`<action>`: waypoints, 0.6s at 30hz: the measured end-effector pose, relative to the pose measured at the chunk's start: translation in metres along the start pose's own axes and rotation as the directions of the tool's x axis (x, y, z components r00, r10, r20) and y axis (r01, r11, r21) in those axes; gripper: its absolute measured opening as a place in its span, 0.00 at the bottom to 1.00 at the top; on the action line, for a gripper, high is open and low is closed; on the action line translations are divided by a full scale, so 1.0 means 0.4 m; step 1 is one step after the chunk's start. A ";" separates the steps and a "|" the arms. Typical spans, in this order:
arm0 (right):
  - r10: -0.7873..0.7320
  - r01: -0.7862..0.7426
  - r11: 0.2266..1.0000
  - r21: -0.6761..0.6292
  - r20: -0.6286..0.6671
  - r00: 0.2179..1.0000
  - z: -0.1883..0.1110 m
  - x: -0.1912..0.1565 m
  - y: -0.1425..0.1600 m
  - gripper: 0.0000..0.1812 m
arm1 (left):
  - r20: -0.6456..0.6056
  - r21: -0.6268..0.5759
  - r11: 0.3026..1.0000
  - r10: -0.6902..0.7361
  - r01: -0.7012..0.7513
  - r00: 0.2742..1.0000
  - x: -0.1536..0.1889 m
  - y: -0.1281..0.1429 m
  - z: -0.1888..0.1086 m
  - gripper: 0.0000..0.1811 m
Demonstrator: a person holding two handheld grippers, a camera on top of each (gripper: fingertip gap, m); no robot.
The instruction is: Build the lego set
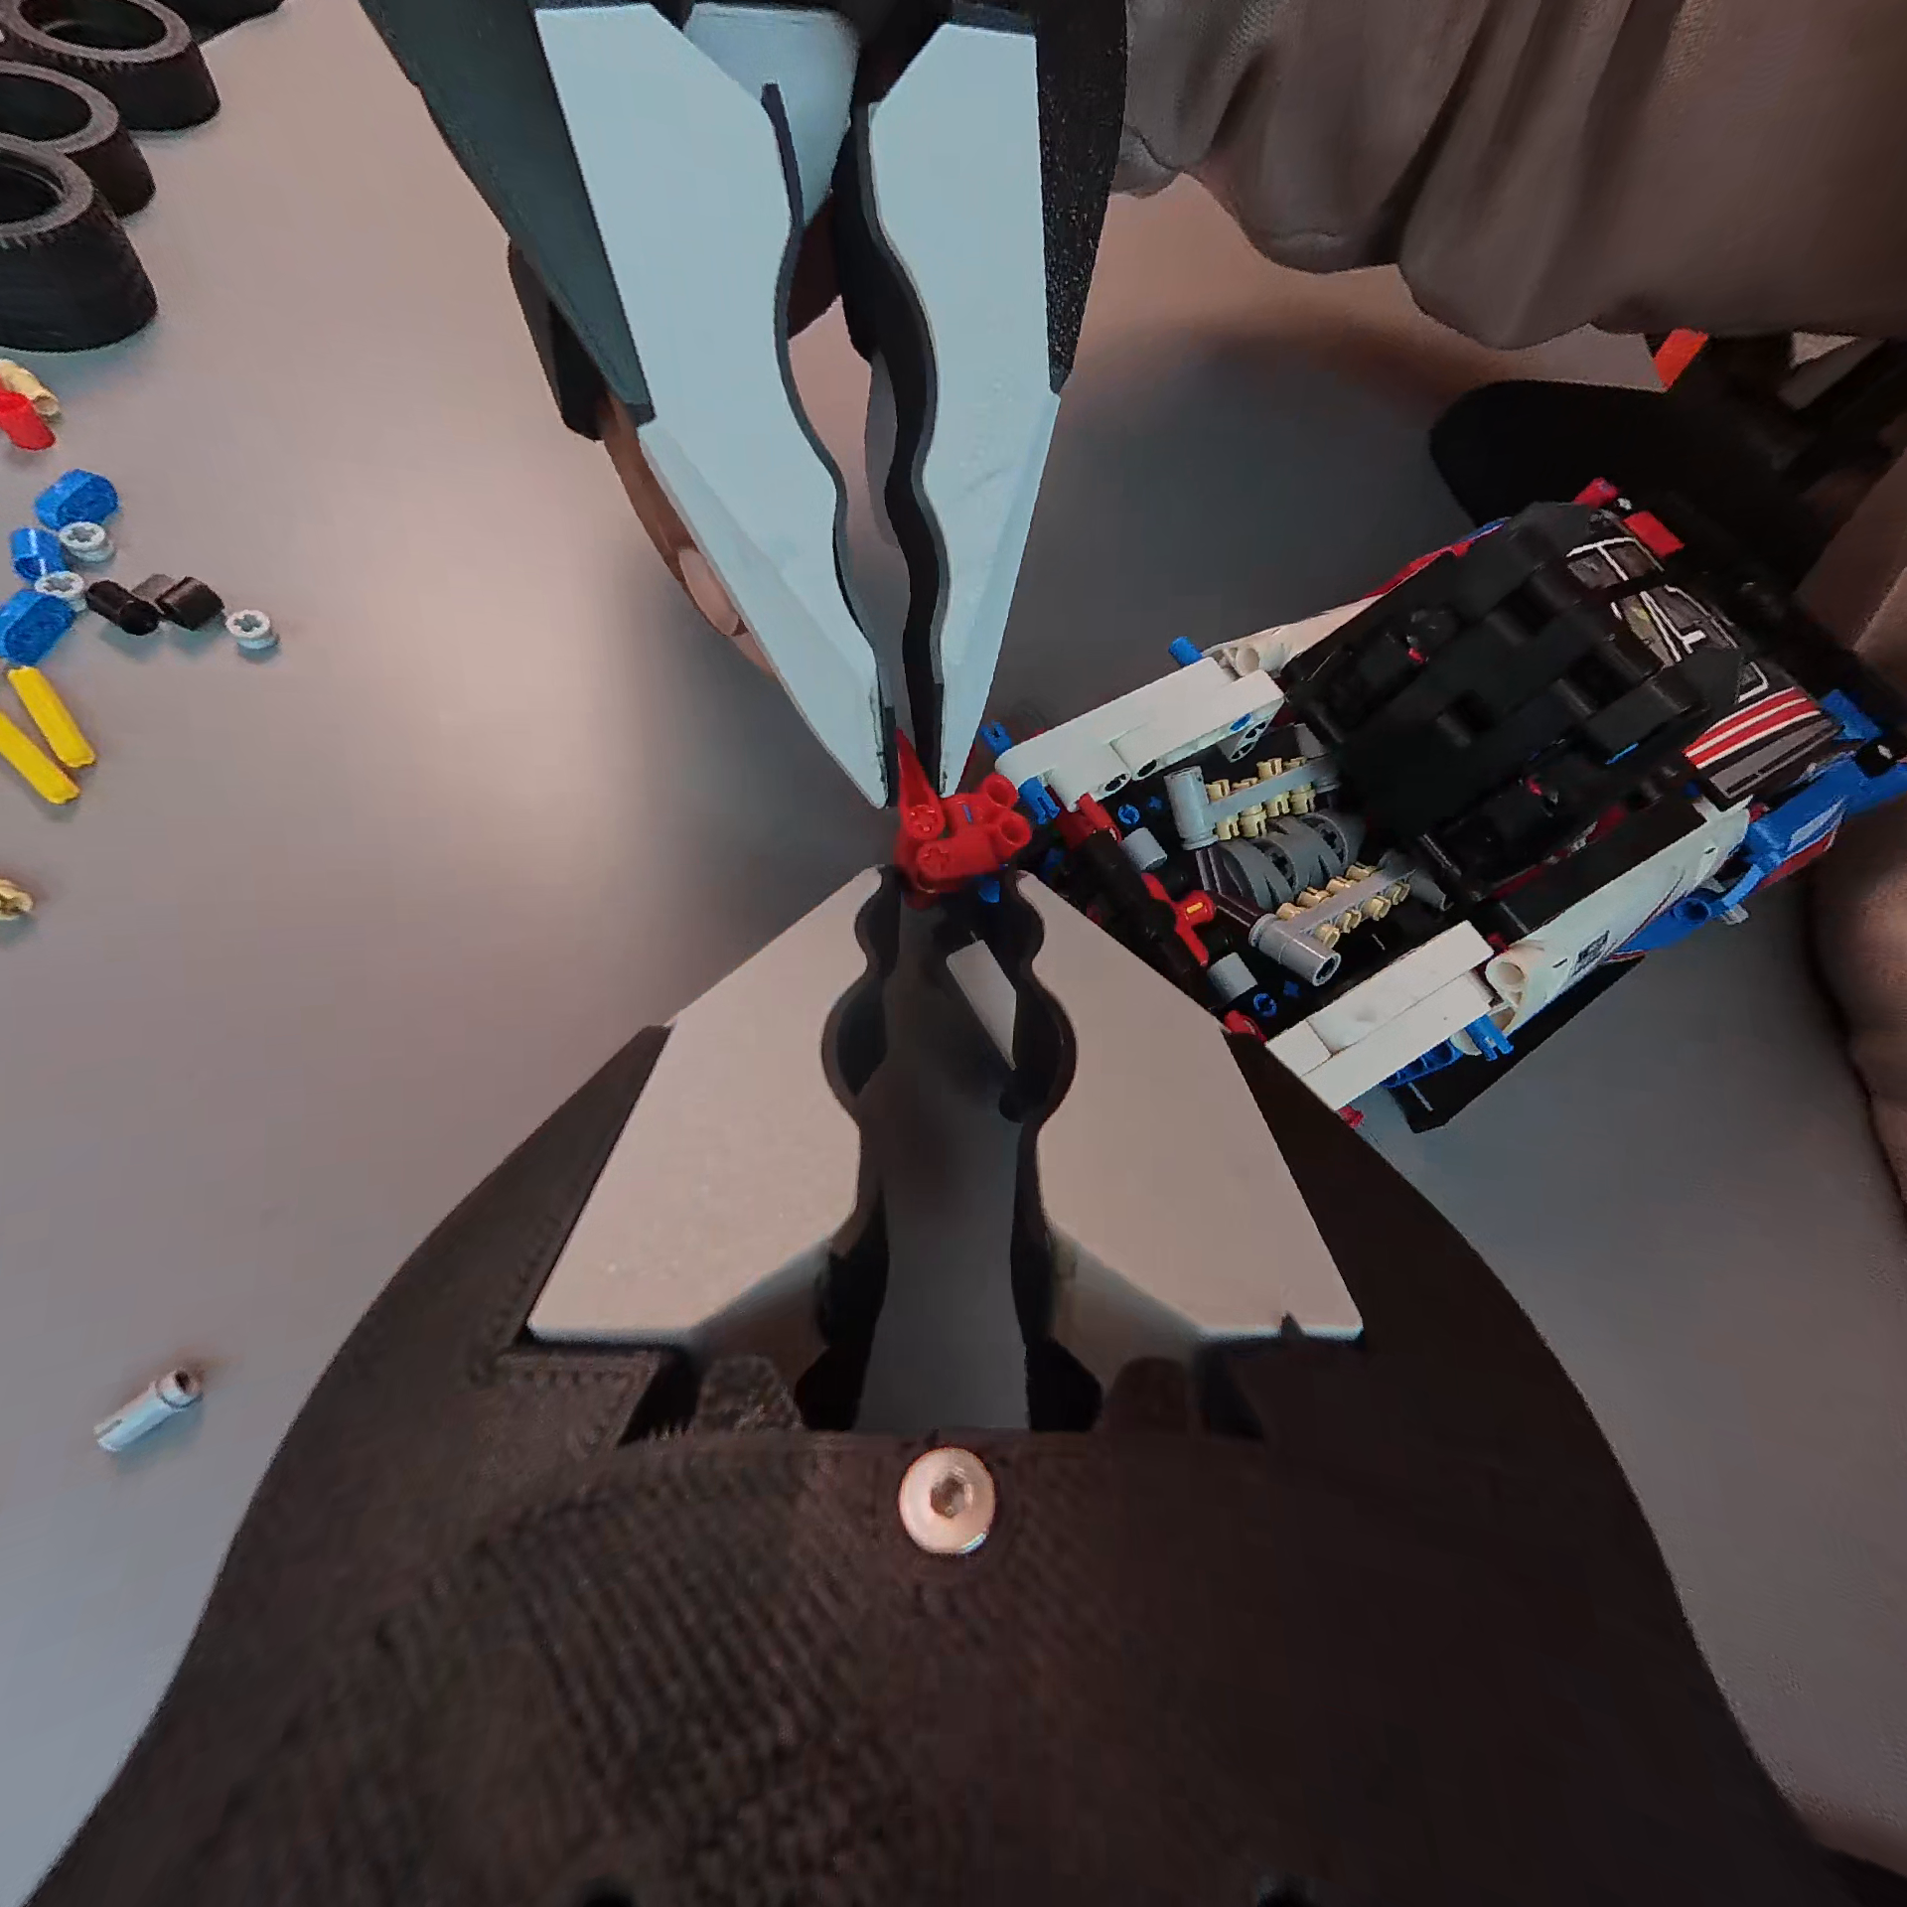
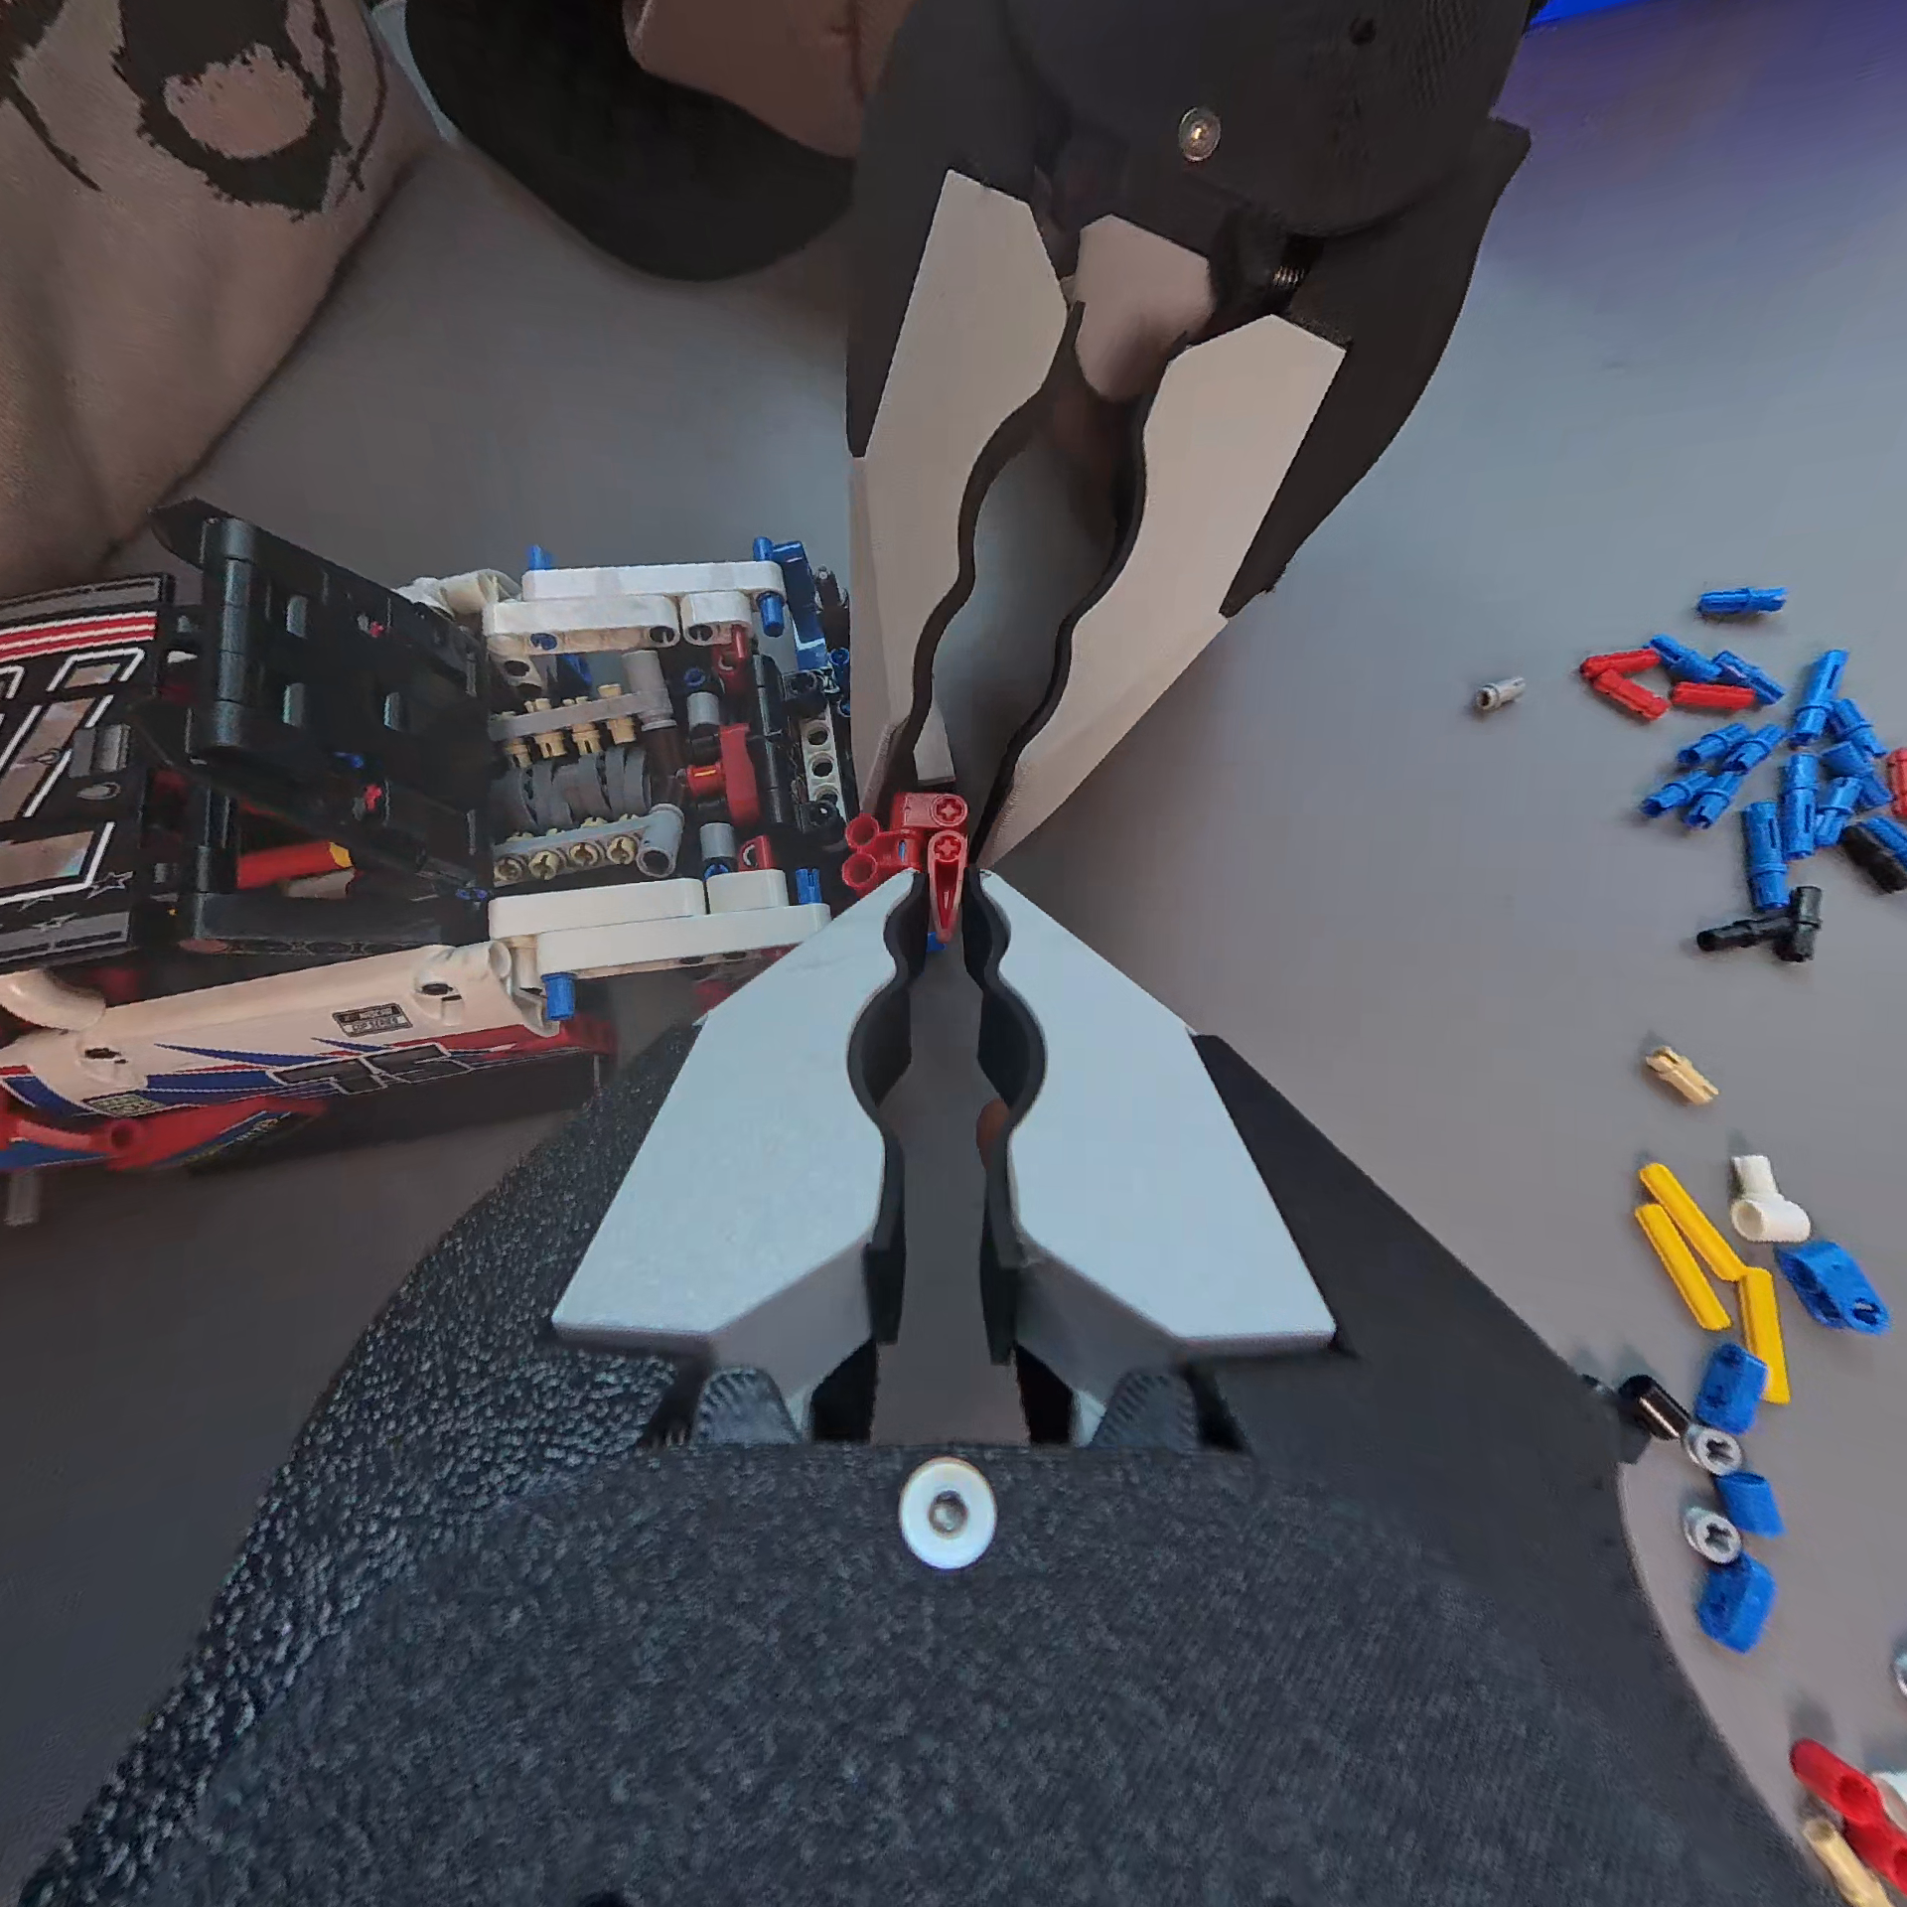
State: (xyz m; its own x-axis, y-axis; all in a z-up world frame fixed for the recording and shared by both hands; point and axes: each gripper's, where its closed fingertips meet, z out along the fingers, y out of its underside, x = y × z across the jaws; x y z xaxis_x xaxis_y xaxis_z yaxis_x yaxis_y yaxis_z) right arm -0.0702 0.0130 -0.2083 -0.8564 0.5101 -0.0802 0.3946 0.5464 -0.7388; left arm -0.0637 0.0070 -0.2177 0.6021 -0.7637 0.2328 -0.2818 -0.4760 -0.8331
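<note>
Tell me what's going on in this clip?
A person is building a lego car. Both tongs meet tip to tip at its open end: the left tongs and the right tongs are each shut on a small red piece. Loose pins lie on the table.

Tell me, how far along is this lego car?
The car body looks largely built, engine and panels in place. In hand: both grippers, left and right, pinch a small red assembly beside its open end. Left: four tyres and loose pins lie unused on the table.
</note>
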 end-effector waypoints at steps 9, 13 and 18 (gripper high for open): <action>-0.042 0.047 0.995 -0.084 0.060 0.997 0.017 -0.006 0.016 0.01 | 0.005 -0.023 1.000 -0.003 0.003 1.000 0.010 0.001 0.000 0.08; -0.048 0.054 0.994 -0.098 0.065 0.997 0.019 -0.005 0.017 0.02 | 0.020 -0.033 0.999 0.005 -0.004 1.000 0.010 0.002 0.000 0.08; -0.052 0.057 0.991 -0.124 0.049 0.997 0.019 -0.005 0.015 0.02 | 0.051 -0.049 0.998 0.038 -0.035 0.998 0.012 0.003 -0.001 0.07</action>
State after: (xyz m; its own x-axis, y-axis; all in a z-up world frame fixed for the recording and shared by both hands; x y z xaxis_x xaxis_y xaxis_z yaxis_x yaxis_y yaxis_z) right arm -0.0688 0.0103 -0.2175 -0.8910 0.4477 -0.0749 0.3830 0.6530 -0.6533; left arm -0.0616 0.0024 -0.2175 0.6282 -0.7581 0.1752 -0.3394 -0.4696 -0.8151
